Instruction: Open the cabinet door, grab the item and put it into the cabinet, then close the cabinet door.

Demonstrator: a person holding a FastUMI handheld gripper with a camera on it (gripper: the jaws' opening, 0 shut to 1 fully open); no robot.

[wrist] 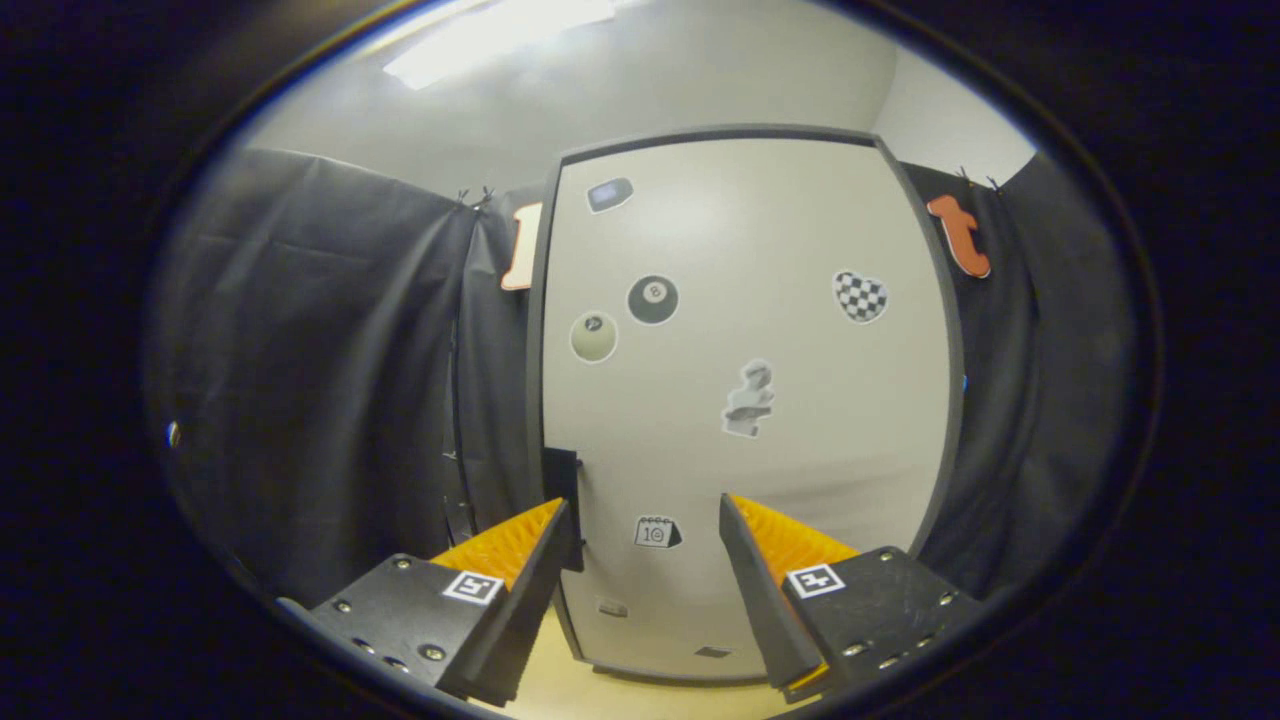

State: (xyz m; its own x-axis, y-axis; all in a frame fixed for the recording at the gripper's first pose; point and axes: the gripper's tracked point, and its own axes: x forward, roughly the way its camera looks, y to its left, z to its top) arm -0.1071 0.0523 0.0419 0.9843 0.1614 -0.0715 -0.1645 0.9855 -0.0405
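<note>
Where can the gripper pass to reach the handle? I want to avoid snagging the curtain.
Free: straight ahead between the open gripper and the closed cabinet door. Tight: the dark handle at the door's edge sits close beside the black cloth.

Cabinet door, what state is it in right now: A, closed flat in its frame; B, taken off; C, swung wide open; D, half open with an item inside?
A: the cabinet door sits flush in its dark frame, beyond the open gripper, whose fingers hold nothing.

Cabinet door point(745, 400) shut, inside hidden; dark handle point(562, 505) at 9 o'clock partly behind left finger; small stickers blurred.
</note>
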